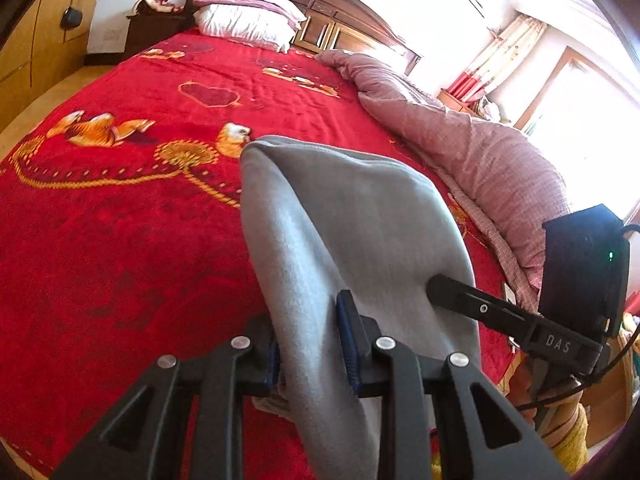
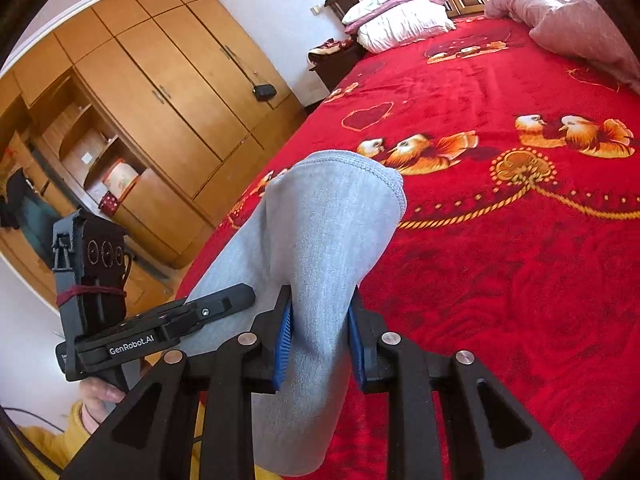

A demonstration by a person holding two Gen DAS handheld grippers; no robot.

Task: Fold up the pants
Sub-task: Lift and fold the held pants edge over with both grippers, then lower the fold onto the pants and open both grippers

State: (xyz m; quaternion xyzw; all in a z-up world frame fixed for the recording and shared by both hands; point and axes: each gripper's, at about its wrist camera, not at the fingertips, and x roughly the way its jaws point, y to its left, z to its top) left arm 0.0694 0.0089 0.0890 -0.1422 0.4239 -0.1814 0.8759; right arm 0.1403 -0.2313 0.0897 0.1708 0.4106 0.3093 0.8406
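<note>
Grey pants (image 1: 352,232) hang lifted above the red bedspread (image 1: 120,240). In the left wrist view my left gripper (image 1: 312,352) is shut on a bunched fold of the grey cloth, blue pads pressing both sides. The other gripper (image 1: 472,304) reaches in from the right and pinches the same cloth. In the right wrist view my right gripper (image 2: 320,340) is shut on the grey pants (image 2: 332,232), whose stitched hem curls over above the fingers. The left gripper (image 2: 192,316) shows at left, a hand (image 2: 100,396) holding its grip, its tip against the cloth.
The bed carries a red bedspread (image 2: 520,280) with gold birds, white pillows (image 1: 244,16) at the headboard and a pink quilt (image 1: 480,152) heaped along the right side. Wooden wardrobes (image 2: 152,112) stand beyond the bed's edge. A nightstand (image 1: 152,32) sits by the pillows.
</note>
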